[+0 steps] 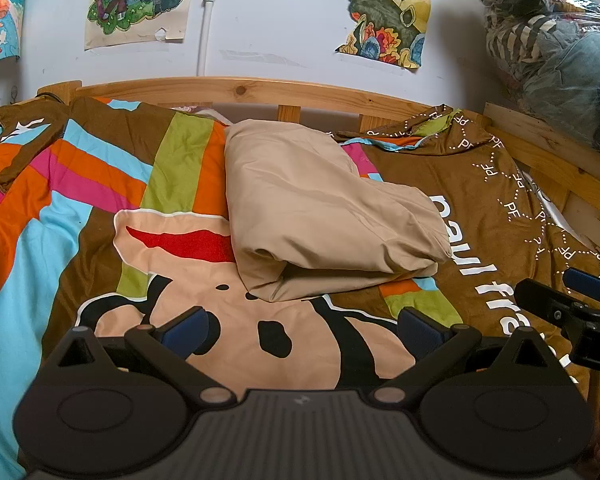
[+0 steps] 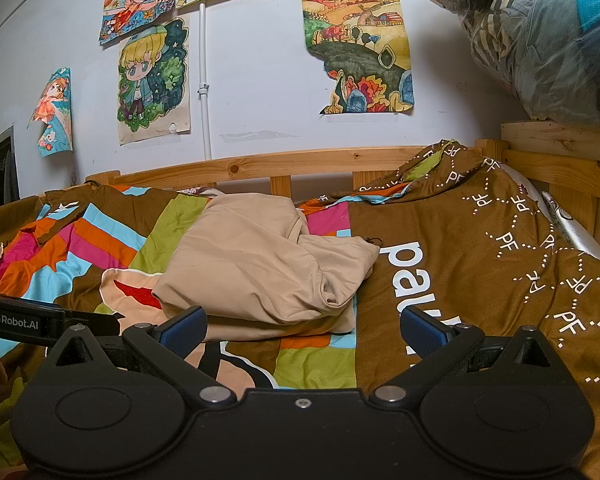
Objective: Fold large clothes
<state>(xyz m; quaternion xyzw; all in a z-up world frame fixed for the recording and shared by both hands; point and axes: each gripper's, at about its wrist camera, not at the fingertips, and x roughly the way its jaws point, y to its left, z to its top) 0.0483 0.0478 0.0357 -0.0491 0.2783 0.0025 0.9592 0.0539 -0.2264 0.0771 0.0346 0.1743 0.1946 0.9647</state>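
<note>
Beige garment [image 1: 324,208] lies bundled mid-bed on the printed cover [image 1: 80,248], ahead of both grippers. Left gripper [image 1: 300,334] and right gripper [image 2: 302,330] are both spread wide, holding nothing. Long axis runs near-to-far, folded edge nearest. Right gripper sits closer, garment's near edge just beyond its fingertips, so it looks better placed to grab.

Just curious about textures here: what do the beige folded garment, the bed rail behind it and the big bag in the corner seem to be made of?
Beige garment: looks like soft, matte woven cloth; it creases gently.
Bed rail: light, unpainted-looking wood with visible knots and grain.
Bag: clear, glossy, crinkled film, probably plastic; clothes show through it.
</note>
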